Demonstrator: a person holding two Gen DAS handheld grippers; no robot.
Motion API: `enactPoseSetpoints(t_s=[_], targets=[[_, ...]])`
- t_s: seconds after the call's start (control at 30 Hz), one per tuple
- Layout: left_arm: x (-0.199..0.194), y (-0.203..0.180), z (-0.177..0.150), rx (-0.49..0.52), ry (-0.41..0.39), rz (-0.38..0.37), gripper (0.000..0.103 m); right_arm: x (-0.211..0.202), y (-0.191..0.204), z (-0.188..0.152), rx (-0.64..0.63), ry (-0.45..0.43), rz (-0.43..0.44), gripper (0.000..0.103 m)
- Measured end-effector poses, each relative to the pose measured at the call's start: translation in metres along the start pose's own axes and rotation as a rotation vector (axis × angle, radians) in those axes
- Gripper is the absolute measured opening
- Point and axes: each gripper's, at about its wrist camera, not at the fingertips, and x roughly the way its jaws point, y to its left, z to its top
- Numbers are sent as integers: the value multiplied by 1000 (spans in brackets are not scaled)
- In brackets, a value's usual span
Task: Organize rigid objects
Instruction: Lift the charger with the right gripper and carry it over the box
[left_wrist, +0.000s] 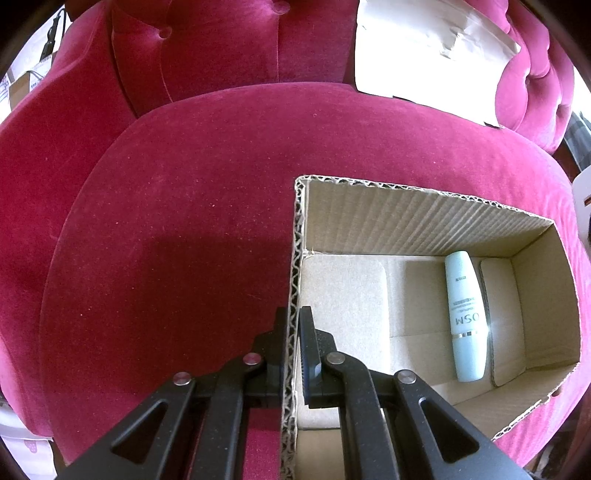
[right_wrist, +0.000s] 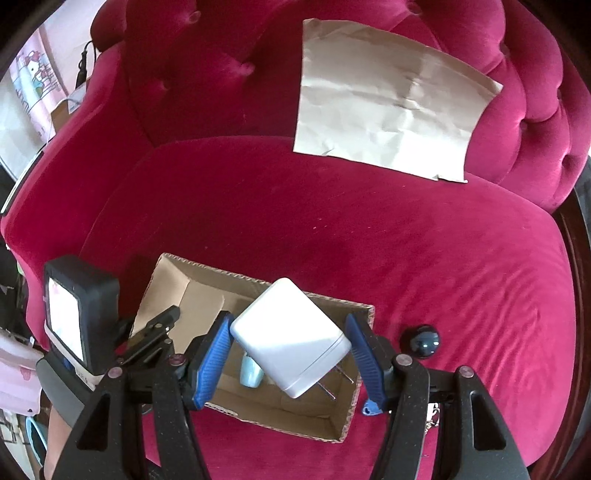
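Left gripper (left_wrist: 293, 325) jaws pinched on cardboard box (left_wrist: 295, 258) wall; right gripper (right_wrist: 290, 341) jaws wide around white charger (right_wrist: 291, 339).

pale blue bottle (left_wrist: 466, 319) in the box, "osm" printed upside down, smaller print unreadable

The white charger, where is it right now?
In the right wrist view, the white charger sits between the right hand-held gripper pads, above the open cardboard box.

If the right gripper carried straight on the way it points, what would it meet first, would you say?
Probably the open cardboard box. The right gripper holds a white charger over it, so the charger would likely reach the box floor near the pale blue bottle; depth is unclear.
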Motion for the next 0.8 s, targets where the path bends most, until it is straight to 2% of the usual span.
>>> enactPoseSetpoints(t_s=[0.8], targets=[[-1, -4, 0, 49, -2, -29, 5, 56, 36, -11, -33, 60, 11, 67]])
